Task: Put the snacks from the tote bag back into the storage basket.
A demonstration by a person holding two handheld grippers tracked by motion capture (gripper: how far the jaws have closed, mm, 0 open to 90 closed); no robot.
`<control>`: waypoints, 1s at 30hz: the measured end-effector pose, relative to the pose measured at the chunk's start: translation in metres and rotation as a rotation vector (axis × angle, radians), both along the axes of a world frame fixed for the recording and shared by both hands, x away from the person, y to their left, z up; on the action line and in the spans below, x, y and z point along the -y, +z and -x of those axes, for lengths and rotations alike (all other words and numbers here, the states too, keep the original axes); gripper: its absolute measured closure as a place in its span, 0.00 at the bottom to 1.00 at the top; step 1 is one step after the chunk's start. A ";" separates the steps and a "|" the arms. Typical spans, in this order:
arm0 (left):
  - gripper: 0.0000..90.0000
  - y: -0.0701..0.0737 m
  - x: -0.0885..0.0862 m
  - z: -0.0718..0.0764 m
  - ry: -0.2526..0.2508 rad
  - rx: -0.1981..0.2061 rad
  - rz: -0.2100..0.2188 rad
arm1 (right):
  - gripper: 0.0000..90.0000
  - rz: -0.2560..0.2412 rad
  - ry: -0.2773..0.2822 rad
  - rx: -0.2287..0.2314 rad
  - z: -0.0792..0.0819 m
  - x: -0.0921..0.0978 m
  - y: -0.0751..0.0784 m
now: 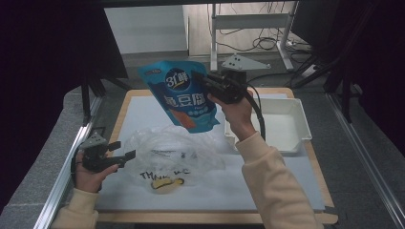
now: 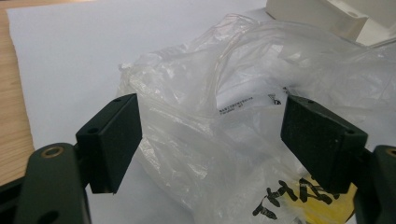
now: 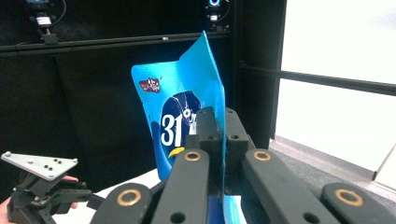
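1. Gripping a blue pouch (image 1: 179, 95), the right gripper (image 1: 203, 82) holds it in the air above the far middle of the desk (image 1: 125, 107); its jaws are clamped flat on the pouch's right edge.
2. Seen in the right gripper view, the two black jaws press together with the blue pouch (image 3: 180, 116) standing between them, its printed face turned to the left.
3. The left gripper (image 1: 125, 156) rests low at the desk's near left edge, held by the person's left hand (image 1: 90, 176); its jaws stand wide apart and hold nothing.
4. A crumpled clear plastic bag (image 1: 172, 155) lies on the white sheet (image 1: 239, 188) at the desk's near middle, just beside the left gripper's jaw tips. It bears black lettering and a yellow mark near its front edge.
5. In the left gripper view, the plastic bag (image 2: 224, 126) lies between and beyond the spread jaws.
6. A white tray (image 1: 301, 121) sits at the desk's far right corner.
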State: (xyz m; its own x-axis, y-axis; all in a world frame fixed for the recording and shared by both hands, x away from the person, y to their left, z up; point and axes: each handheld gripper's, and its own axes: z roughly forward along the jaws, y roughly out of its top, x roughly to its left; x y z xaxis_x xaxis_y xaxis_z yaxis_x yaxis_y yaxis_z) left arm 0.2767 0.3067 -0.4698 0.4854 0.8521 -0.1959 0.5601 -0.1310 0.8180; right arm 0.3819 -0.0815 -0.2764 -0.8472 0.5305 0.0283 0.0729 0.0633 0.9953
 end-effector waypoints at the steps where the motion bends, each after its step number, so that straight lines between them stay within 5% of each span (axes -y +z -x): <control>1: 0.23 0.000 0.000 0.000 0.000 0.000 0.000 | 0.99 0.001 -0.002 0.000 -0.001 0.001 0.000; 30: 0.23 -0.002 0.000 -0.001 0.002 -0.004 -0.006 | 0.99 -0.003 -0.139 0.028 -0.012 0.052 0.012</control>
